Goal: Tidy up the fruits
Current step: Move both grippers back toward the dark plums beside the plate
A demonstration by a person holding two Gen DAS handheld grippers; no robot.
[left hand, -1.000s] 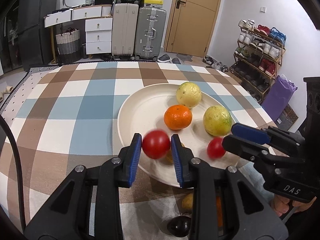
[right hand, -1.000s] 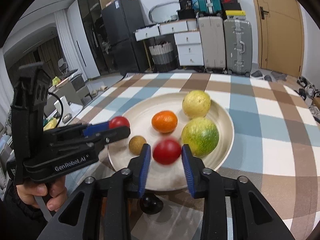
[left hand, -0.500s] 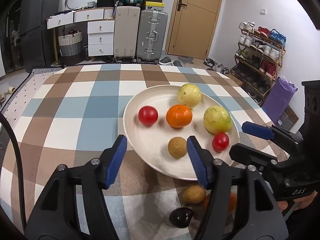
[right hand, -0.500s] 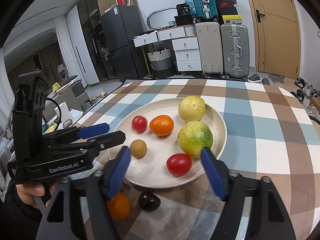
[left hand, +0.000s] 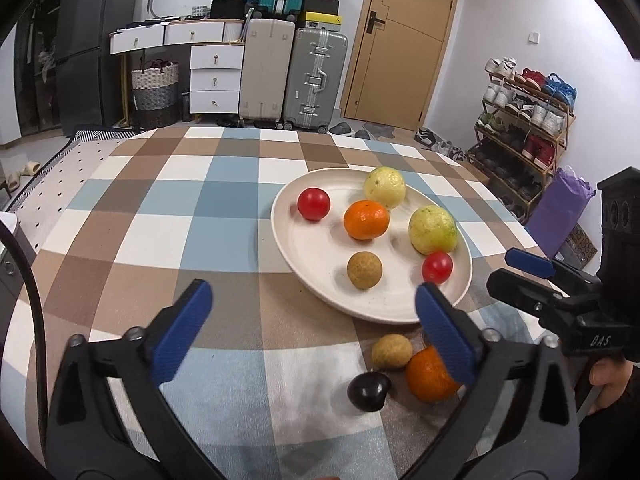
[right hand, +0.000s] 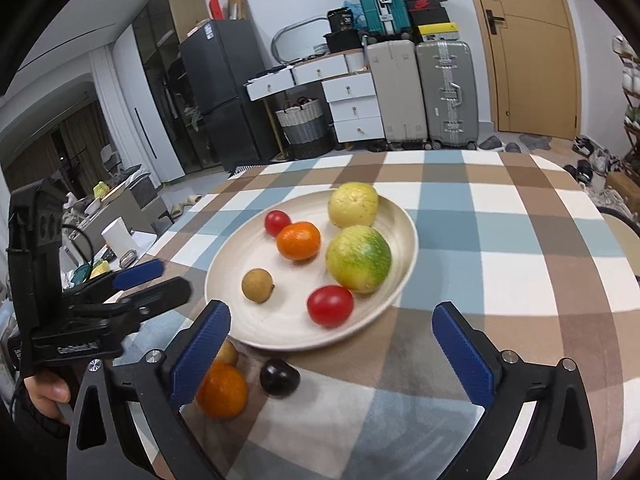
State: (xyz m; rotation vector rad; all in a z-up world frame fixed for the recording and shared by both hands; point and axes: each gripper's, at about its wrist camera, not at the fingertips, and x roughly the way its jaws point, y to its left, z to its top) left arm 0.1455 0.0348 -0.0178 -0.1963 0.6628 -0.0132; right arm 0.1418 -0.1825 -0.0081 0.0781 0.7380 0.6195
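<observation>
Left gripper (left hand: 312, 320): jaws spread wide, nothing between the blue pads (left hand: 182, 330). It hangs over the checked tablecloth (left hand: 168, 216), short of the near rim of the plate (left hand: 288, 236). No fruit sits in the gap. The nearest loose pieces lie just beside and partly behind its right finger: a small tan fruit (left hand: 392, 351), an orange (left hand: 430, 376) touching it, and a dark plum (left hand: 368, 391) just in front.

Right gripper (right hand: 330, 344): jaws also wide apart, empty. The near rim of the plate (right hand: 224, 264) lies in the gap from this view, with a red tomato (right hand: 330, 305) on the plate just beyond the fingertips. The plum (right hand: 279, 376) sits on the cloth between the fingers, closer to the left one; the orange (right hand: 222, 389) and tan fruit (right hand: 227, 353) are partly hidden behind the left pad (right hand: 200, 354).

On the plate: two tomatoes, the second (right hand: 277, 222) at the far left, a tangerine (right hand: 299, 241) beside it, a small brown round fruit (right hand: 257, 279) near the front left, a yellow-green fruit (right hand: 358, 259) on the right, and a pale yellow fruit (right hand: 353, 205) at the back rim. None touch the jaws.

Each gripper shows in the other's view, held in a hand off to the side of the plate.

Background: suitcases (left hand: 296, 76), white drawers (left hand: 216, 80), wooden door (left hand: 400, 40), shoe rack (left hand: 524, 120).
</observation>
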